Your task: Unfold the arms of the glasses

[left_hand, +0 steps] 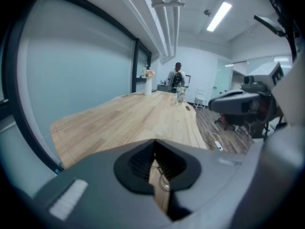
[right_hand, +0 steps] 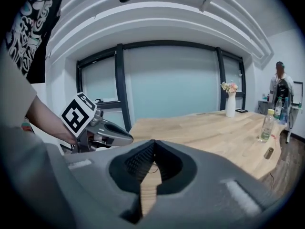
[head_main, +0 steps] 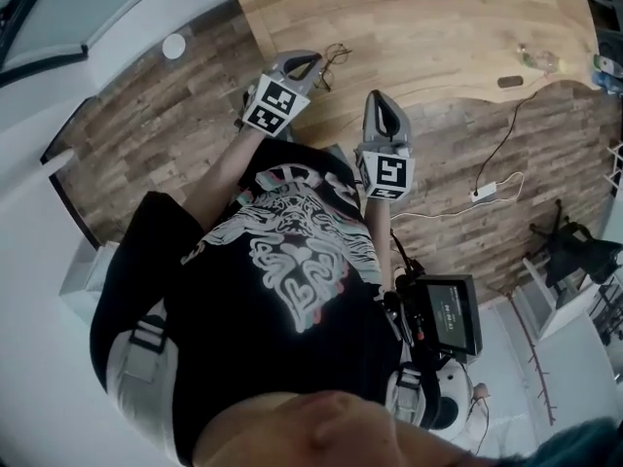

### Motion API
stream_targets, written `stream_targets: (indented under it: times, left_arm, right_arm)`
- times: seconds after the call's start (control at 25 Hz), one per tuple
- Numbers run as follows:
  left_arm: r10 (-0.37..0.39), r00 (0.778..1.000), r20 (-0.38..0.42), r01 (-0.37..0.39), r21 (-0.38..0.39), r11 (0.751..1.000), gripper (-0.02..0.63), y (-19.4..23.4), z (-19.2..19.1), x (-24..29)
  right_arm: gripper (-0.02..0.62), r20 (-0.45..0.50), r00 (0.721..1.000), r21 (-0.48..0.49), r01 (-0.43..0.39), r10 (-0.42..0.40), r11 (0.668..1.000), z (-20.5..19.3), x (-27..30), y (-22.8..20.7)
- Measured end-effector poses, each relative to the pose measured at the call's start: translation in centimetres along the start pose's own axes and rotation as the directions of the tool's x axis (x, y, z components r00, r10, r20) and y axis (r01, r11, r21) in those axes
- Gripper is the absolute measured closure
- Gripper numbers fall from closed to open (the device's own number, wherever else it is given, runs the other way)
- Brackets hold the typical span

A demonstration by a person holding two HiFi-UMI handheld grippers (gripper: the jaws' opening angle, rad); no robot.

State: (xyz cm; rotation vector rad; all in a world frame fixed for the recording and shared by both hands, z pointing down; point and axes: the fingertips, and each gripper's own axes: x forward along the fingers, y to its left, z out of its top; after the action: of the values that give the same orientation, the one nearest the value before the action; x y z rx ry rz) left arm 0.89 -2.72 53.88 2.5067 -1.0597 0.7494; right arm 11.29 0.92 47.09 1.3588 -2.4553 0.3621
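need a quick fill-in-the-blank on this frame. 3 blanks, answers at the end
1. The glasses lie on the ___.
2. Of the left gripper and the right gripper, the ___ is nearer the glasses.
3. In the right gripper view, the white vase holds ___.

Missing words: table; left; flowers

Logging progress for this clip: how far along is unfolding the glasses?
Done: nothing visible; the glasses lie on the table, held by neither gripper. In hand: the left gripper, jaws together and empty, points at them from close by; the right gripper, also shut and empty, sits nearer the table edge. Left: grasp the frame and swing both arms out.
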Motion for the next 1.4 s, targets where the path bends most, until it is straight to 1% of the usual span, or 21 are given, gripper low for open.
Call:
stream_targets:
  times: [0.08,0.16,0.28,0.4,0.56,0.72,0.84,1.0,1.2,1.4]
  left_arm:
    - [0.013,1.000,-0.017,-0.013,0.002,1.000,0.617,-0.2,-0.2,0.5]
    - [0.021,0.999,-0.050,-0.022,-0.014,1.000,0.617,-0.4,-1.2,1.0]
    - [0.021,0.996,-0.086,-0.025,-0.037,0.999,0.617,-0.5,-2.4,1.5]
    - [-0.002,0.996,-0.087,-0.002,-0.050,0.999,0.617,-0.1,-2.7,2.9]
    - [-0.031,0.991,-0.132,0.021,-0.078,0.997,0.617,1.1,-5.2,5.6]
    - [-0.064,0.986,-0.153,0.054,-0.072,0.996,0.607,0.7,-5.9,6.2]
    - [-0.104,0.976,-0.190,0.091,-0.076,0.993,0.566,0.1,-6.4,6.5]
    - [-0.125,0.964,-0.236,0.115,-0.058,0.992,0.566,-0.8,-6.8,6.6]
    - [-0.143,0.951,-0.273,0.128,-0.072,0.989,0.566,-1.2,-6.9,6.9]
    - [-0.171,0.924,-0.342,0.150,-0.085,0.985,0.566,-1.2,-7.3,7.7]
  right_arm:
    - [0.597,-0.003,1.000,-0.007,-0.027,0.027,1.000,-0.1,0.3,-0.2]
    - [0.596,-0.003,0.999,-0.022,-0.048,0.048,0.999,0.1,0.6,-0.2]
    - [0.597,-0.008,0.998,-0.007,-0.055,0.055,0.998,0.0,1.2,-0.4]
    - [0.596,-0.034,0.998,-0.011,-0.059,0.059,0.998,-1.0,2.9,-1.1]
    - [0.596,-0.101,0.993,-0.021,-0.063,0.061,0.998,-3.7,6.2,-2.0]
    - [0.597,-0.130,0.990,-0.017,-0.058,0.056,0.998,-5.3,6.4,-1.9]
    - [0.596,-0.154,0.986,-0.005,-0.060,0.059,0.998,-6.1,6.3,-1.8]
    - [0.596,-0.176,0.982,0.001,-0.065,0.064,0.998,-6.7,6.2,-1.4]
    - [0.595,-0.189,0.978,0.017,-0.084,0.085,0.996,-6.8,6.3,-0.4]
    - [0.596,-0.200,0.975,0.009,-0.093,0.093,0.996,-7.6,6.7,-0.2]
